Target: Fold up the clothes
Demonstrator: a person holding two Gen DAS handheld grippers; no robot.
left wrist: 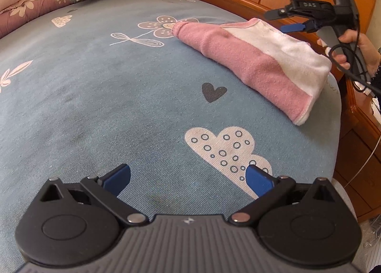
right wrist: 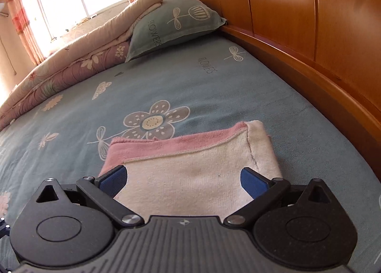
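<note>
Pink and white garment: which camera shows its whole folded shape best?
The left wrist view. The garment lies in full on the bedsheet, every edge visible, with the right gripper over it. In the right wrist view the garment is close up, its near part hidden behind the open gripper.

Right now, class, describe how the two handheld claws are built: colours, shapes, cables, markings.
Each claw, left and right, has black linkage arms, blue finger pads, round black pivot housings and a ribbed grey body. Seen from outside, the right claw shows "DAS" lettering and a black cable.
</note>
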